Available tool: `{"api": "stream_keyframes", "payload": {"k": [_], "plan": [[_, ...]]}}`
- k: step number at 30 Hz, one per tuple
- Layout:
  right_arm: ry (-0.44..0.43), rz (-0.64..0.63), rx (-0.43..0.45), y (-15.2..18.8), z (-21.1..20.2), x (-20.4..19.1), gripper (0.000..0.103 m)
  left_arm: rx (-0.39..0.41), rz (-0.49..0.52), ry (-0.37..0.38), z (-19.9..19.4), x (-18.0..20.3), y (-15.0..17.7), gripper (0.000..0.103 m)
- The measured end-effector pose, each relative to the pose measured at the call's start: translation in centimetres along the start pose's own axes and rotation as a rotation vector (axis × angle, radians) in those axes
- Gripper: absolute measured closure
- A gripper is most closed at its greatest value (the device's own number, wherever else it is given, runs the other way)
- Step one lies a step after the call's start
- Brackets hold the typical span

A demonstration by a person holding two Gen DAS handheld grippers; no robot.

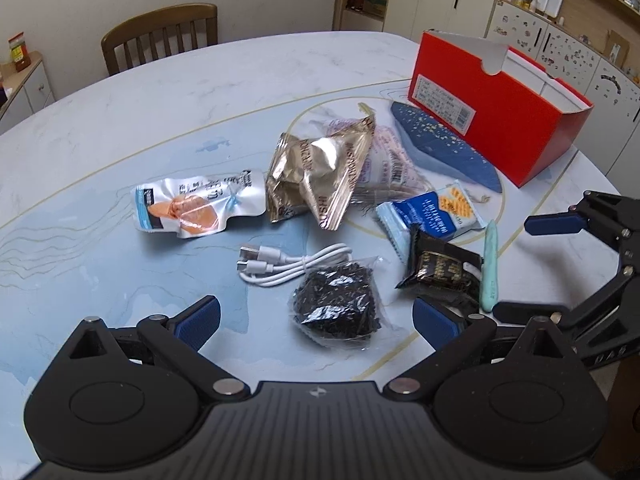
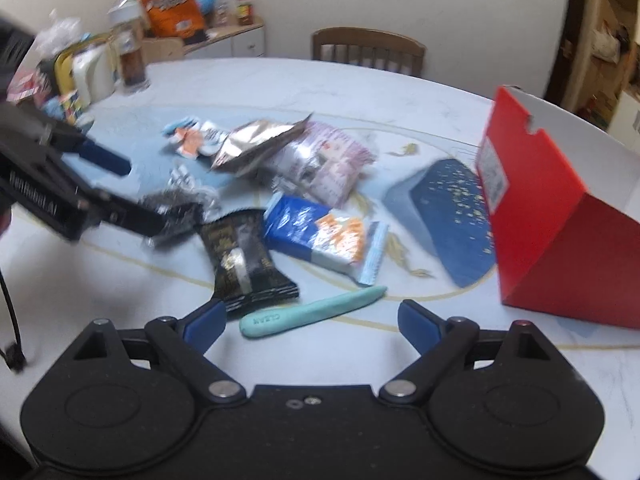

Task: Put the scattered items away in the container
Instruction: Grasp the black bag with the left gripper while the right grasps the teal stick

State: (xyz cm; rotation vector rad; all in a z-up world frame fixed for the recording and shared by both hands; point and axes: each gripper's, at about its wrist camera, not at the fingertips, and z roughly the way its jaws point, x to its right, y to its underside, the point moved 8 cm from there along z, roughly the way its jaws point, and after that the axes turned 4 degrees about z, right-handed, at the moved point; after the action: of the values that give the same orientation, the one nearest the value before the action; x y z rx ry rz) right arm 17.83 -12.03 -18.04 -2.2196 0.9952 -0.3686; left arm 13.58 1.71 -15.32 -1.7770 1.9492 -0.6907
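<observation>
Blue-padded left gripper [image 1: 316, 320] spread above clear bag of black bits [image 1: 335, 305]; right gripper [image 2: 310, 322] spread over teal tool [image 2: 312, 312]. Red box [image 1: 496, 128] stands beyond. Only right view shows bottles [image 2: 128, 52] at table's [image 2: 320, 80] far edge.

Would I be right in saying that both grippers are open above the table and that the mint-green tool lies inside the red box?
Not quite: the mint-green tool lies on the table, outside the red box, as the right wrist view shows. Both the left gripper and right gripper are open.
</observation>
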Motion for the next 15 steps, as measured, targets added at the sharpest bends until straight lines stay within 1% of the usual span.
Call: {"api": "stream_keyframes", "payload": {"k": [2,4,10,15], "plan": [[0.005,-0.022,-0.002,0.3,0.5,-0.1,0.01,0.0,-0.004,0.002,0.1,-0.2,0.2,0.0],[0.012,-0.017,-0.004,0.4,1.1,0.2,0.01,-0.002,-0.007,0.006,0.2,-0.3,0.2,0.0],[0.001,-0.012,0.011,-0.4,2.2,1.5,0.006,0.001,0.01,0.015,0.6,0.1,0.3,0.001],[-0.027,0.04,0.004,-0.5,2.8,2.4,0.004,0.001,0.015,0.005,1.1,0.1,0.3,0.001]]}}
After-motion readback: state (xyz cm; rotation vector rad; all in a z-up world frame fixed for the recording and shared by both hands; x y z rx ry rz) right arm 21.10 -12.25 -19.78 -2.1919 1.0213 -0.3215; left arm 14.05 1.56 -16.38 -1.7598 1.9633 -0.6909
